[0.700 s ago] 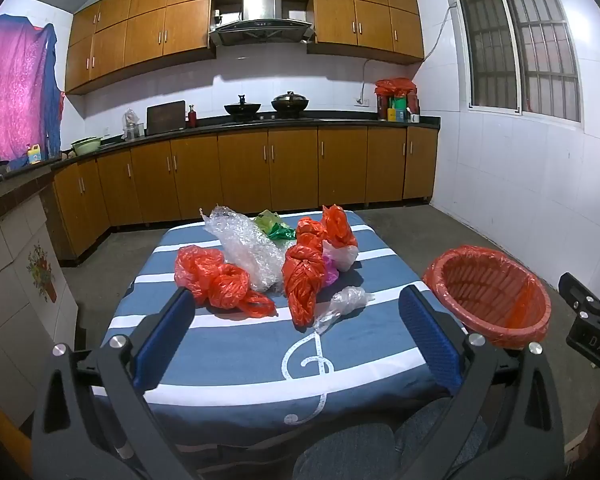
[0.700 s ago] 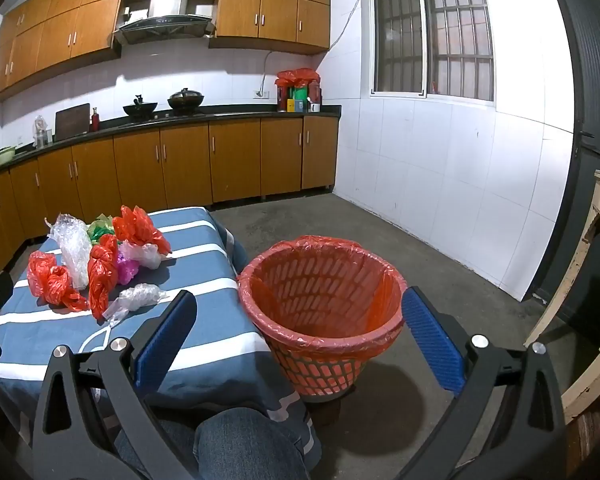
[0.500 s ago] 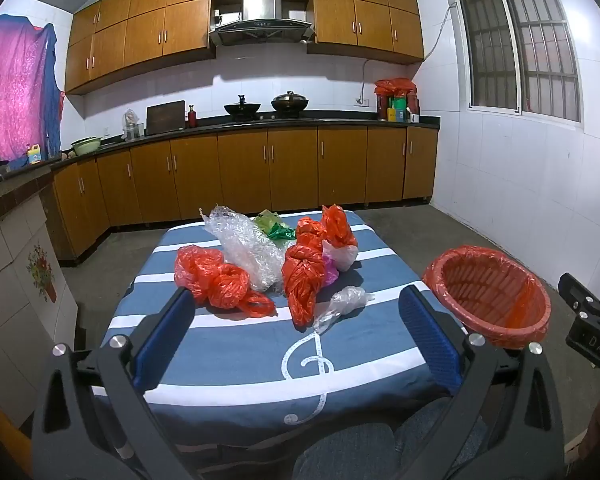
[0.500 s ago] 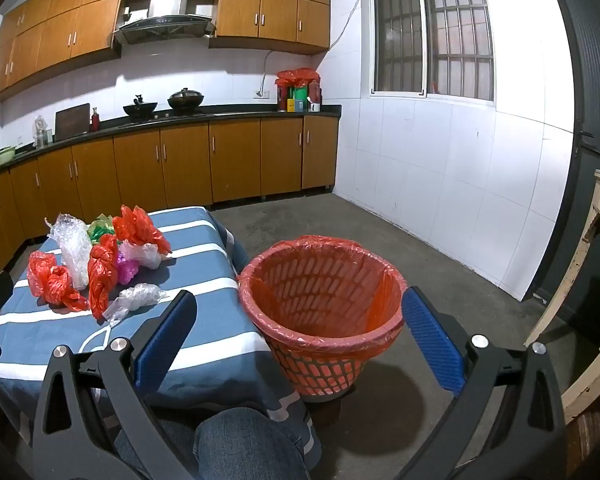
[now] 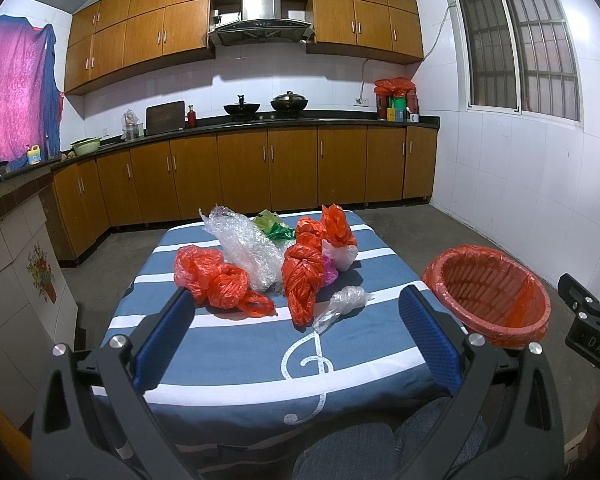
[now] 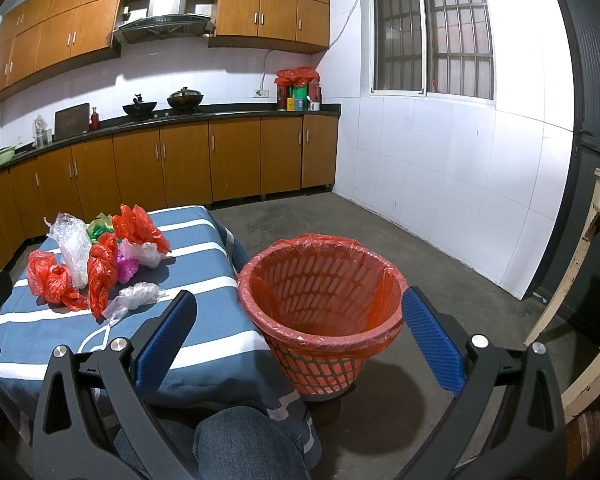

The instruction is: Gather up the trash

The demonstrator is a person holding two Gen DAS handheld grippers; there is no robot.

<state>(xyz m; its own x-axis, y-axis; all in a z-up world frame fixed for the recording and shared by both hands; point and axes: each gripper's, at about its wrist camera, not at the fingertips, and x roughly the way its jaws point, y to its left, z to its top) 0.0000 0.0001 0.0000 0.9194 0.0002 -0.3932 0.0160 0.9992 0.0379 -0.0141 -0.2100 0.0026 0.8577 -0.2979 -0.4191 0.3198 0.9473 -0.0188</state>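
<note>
Nothing has moved since the earlier frames: the trash lies as it did and both grippers hang where they were. The trash sits in a loose heap toward the far middle of the tabletop (image 5: 236, 364), which wears a blue cloth with white stripes. Nearest is a small clear bag (image 5: 342, 303), alone and just in front of a twisted red bag (image 5: 303, 280); to the left lies a second red bag (image 5: 216, 278), behind them a roll of bubble wrap (image 5: 246, 246), and at the back a third red bag (image 5: 338, 226) over a white one, with a green wrapper (image 5: 274, 226) and a scrap of pink tucked in. The bin (image 6: 320, 300), a red basket with a red liner, stands on the floor just beside the tabletop's right edge, mouth up and seemingly empty. The left gripper (image 5: 298, 336) hovers short of the heap with its jaws wide apart and nothing between them; the right gripper (image 6: 300, 336) faces the bin, its jaws likewise wide apart and empty. No piece is collected yet, so the step in hand looks like the first reach. The clear bag seems the sensible start: it is closest and free of the pile. These are soft, slippery films, so close the jaws over a bunched part rather than a loose edge, lift clear before swinging, and release well inside the rim. The person's knee (image 6: 244, 440) shows below.
</note>
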